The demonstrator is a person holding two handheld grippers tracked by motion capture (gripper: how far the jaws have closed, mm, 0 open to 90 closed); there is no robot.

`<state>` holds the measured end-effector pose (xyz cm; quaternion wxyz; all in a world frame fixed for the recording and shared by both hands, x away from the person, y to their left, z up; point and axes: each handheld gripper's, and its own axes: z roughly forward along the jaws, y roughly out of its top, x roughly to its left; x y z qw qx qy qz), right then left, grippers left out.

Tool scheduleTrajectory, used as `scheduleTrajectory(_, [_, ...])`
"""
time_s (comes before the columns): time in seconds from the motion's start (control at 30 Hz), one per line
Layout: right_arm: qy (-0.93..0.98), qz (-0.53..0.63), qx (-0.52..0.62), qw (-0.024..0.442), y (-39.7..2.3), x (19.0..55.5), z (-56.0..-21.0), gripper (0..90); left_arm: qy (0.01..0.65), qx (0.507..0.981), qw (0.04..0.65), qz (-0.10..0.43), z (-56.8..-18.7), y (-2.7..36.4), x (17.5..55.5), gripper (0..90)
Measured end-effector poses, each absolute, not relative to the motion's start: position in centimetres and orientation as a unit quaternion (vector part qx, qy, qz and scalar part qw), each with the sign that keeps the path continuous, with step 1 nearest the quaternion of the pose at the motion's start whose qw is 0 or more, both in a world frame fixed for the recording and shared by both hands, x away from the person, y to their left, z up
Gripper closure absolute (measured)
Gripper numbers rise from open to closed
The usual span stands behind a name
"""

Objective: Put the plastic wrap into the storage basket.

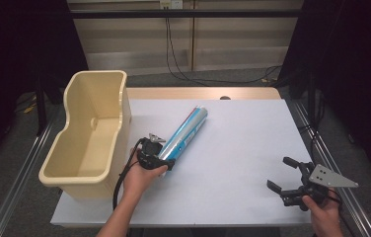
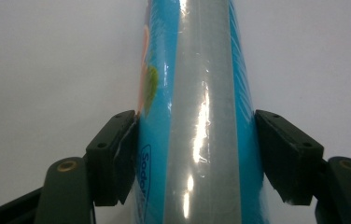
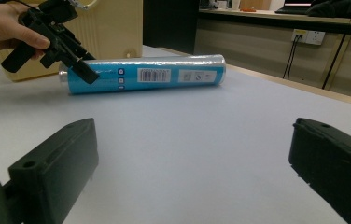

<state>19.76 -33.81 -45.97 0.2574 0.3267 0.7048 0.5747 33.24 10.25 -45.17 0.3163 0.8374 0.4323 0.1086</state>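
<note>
A long blue and silver roll (image 1: 186,133) in shiny wrap lies on the white table (image 1: 242,148), slanting from near left to far right. My left gripper (image 1: 166,154) grips its near end, held by a hand beside the bin. In the left gripper view both black pads press the sides of the roll (image 2: 201,116), with the left gripper (image 2: 197,121) shut on it. My right gripper (image 1: 278,173) hovers open near the table's front right corner, well away from the roll. In the right gripper view its jaws (image 3: 194,135) stand wide apart with nothing between them, facing the roll (image 3: 155,74).
A tall cream plastic bin (image 1: 70,94) stands at the table's left edge, open at the top and empty; it also appears behind the roll as the bin (image 3: 113,28). Cables hang down the back wall (image 1: 173,44). White tabletop stretches between the two grippers.
</note>
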Motion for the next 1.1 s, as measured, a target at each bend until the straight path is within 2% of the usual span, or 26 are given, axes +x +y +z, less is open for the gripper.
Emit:
scheduleTrajectory(0.1, [0.706,0.574,0.326,0.258,-33.7,19.8,-45.9,1.0,0.437,0.843,0.297,0.1,-44.7,9.9,33.8,31.8])
scheduleTrajectory(0.4, [0.705,0.574,0.326,0.259,-33.8,19.8,-45.9,1.0,0.432,0.838,0.313,0.113,-42.4,8.6,36.7,27.8])
scheduleTrajectory(0.67, [0.705,0.575,0.325,0.258,-33.9,19.8,-45.9,1.0,0.444,0.841,0.298,0.085,-43.2,7.0,40.3,24.6])
scheduleTrajectory(1.1, [0.706,0.574,0.326,0.257,-34.0,19.9,-46.0,1.0,0.446,0.853,0.266,0.051,-44.4,5.0,43.3,27.1])
